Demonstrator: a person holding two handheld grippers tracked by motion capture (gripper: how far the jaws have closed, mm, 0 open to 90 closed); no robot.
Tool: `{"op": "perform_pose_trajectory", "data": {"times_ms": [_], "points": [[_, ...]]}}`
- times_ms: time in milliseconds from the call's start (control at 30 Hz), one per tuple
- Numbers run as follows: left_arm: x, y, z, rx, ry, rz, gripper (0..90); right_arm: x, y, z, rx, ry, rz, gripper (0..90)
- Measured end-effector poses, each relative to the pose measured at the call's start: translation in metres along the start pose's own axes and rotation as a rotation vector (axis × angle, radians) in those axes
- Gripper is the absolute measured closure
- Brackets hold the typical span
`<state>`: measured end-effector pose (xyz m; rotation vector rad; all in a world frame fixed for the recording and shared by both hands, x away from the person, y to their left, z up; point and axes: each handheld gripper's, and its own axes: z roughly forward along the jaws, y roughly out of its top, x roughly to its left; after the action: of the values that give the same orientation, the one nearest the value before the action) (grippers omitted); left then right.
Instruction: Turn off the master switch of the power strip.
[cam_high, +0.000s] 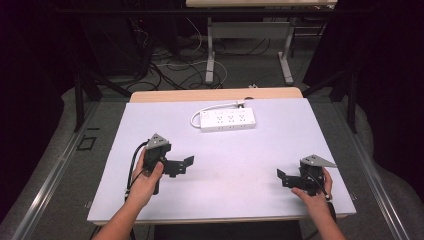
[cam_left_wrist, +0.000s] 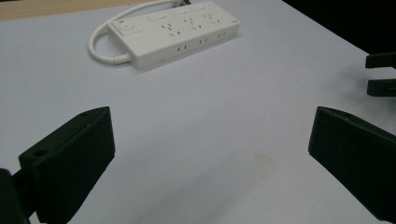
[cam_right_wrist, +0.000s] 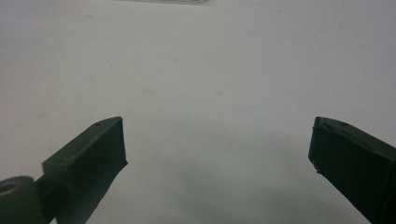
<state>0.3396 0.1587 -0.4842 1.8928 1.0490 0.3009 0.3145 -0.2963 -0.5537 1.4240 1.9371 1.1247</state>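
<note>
Grippers sit low over the white table, one in each hand, both pointing inward toward the middle. The left gripper has its black jaws spread wide, with bare tabletop between them and nothing held; in the left gripper view the two jaws stand far apart at the bottom corners. The left hand wraps the handle from behind, and a black cable trails down past the wrist. The right gripper is also wide open and empty; the right gripper view shows plain white surface between its jaws. The right hand holds it near the table's right front corner. The two grippers are well apart from each other, with a wide stretch of bare surface between them.

Farther back, near the middle of the table's far edge, lies a white power strip, flat, sockets up, its short white cord looping round its left end. From the left gripper view the power strip lies ahead and to the left, well apart from the jaws, with a switch at its left end.
</note>
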Motion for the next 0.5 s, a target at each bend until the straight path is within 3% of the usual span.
{"op": "perform_pose_trajectory", "data": {"times_ms": [167, 500], "points": [[0.005, -0.015, -0.002, 0.018, 0.023, -0.011, 0.3, 0.000, 0.000, -0.001, -0.003, -0.002, 0.006, 3.5], [0.025, -0.039, -0.014, 0.025, 0.092, -0.072, 0.4, 0.000, 0.000, 0.000, -0.003, -0.002, 0.006, 3.5]]}}
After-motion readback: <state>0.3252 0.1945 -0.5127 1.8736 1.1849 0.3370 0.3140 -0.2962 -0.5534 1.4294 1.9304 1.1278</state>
